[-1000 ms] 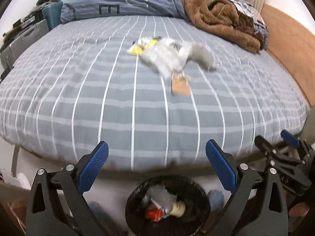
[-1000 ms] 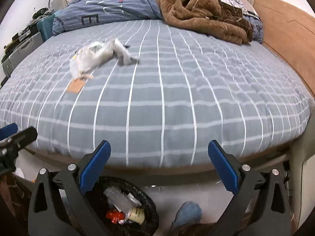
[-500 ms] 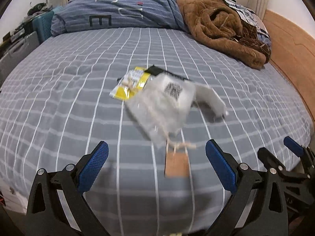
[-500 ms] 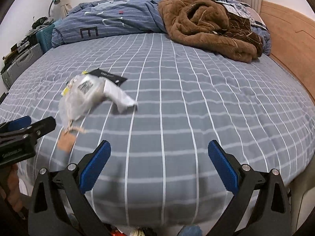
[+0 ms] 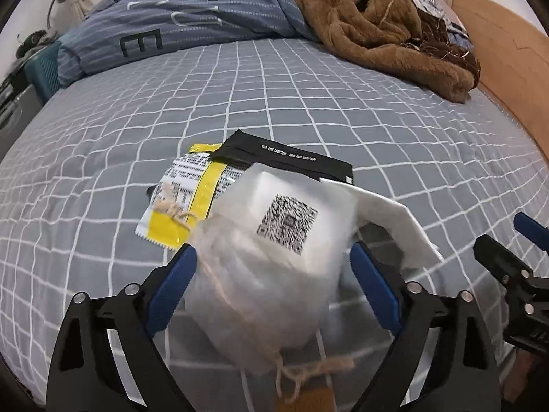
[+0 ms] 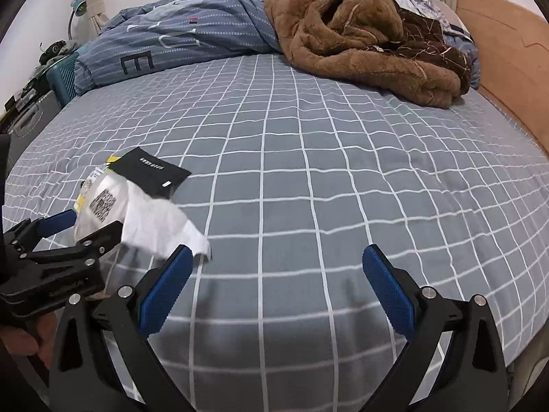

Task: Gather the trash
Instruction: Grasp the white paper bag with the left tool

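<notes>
Tongs closing in on bed litter

The left tongs (image 5: 271, 274), jaws just narrowing, are straddling the clear plastic bag (image 5: 274, 257) lying on the checked bed (image 5: 308, 103), pads not pressing; the right tongs (image 6: 278, 281) are gaping empty nearby.

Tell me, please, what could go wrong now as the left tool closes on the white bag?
The left tool has been closing around the white bag, which looks soft and may slip out. The yellow wrapper and black packet lie partly under it and could be dragged along or left behind. The string tag hangs loose and might snag.
</notes>
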Available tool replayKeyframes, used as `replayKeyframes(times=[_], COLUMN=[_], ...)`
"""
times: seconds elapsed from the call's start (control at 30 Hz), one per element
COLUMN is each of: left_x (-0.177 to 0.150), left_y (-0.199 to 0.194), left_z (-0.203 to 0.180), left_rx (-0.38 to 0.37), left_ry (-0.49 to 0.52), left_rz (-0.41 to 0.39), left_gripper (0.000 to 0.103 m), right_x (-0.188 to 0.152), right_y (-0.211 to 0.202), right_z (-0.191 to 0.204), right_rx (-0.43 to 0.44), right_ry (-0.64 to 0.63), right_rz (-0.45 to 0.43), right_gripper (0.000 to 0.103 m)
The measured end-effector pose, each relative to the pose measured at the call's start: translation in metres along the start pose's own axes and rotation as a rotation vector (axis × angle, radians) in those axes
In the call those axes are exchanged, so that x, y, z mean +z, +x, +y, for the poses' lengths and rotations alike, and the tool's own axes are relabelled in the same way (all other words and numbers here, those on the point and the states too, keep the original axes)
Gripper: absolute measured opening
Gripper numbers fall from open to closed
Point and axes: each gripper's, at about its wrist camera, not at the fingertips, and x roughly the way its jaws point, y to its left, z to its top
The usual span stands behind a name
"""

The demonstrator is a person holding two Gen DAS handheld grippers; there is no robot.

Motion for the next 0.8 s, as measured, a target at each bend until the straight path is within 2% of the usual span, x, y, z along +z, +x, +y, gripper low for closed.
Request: replayKeyframes(times=[0.07, 0.1, 0.17, 0.23, 0.3, 0.4, 0.5, 0.8], left_x=[0.002, 0.002, 0.002, 0.000, -0.001, 0.000, 0.001, 0.006], left_y=[0.008, 0.011, 0.012, 0.012, 0.012, 0.010, 0.004, -0.046], left_z=[0.001, 0.002, 0.003, 0.004, 0.009, 0.011, 0.013, 0.045], left_rx=[0.000, -0.009, -0.003, -0.002, -0.017, -0.029, -0.035, -0.049], left_ry=[-0.002, -0.010, -0.015, -0.012, -0.035, -0.045, -0.058, -0.114], left_rz=[0.013, 0.017, 0.021, 0.019, 0.025, 0.024, 0.020, -0.029], left_gripper=[0.080, 0.071, 0.061, 0.055, 0.044, 0.037, 0.033, 0.032], right_x=[0.005, 0.006, 0.010, 0.012, 0.012, 0.011, 0.012, 0.020], right_y=[0.004, 0.006, 0.009, 0.013, 0.017, 0.018, 0.017, 0.018], right_z=[0.001, 0.002, 0.005, 0.007, 0.010, 0.017, 0.022, 0.029], right_rx=[0.007, 0.009, 0.014, 0.014, 0.013, 0.018, 0.011, 0.024], right_ry=[-0.002, -0.005, -0.009, -0.010, -0.007, -0.015, -0.034, -0.025], right_rz=[0.001, 0.000, -0.002, -0.001, 0.008, 0.012, 0.008, 0.006], right_gripper=[0.095, 0.095, 0.095, 0.095, 0.095, 0.095, 0.095, 0.095])
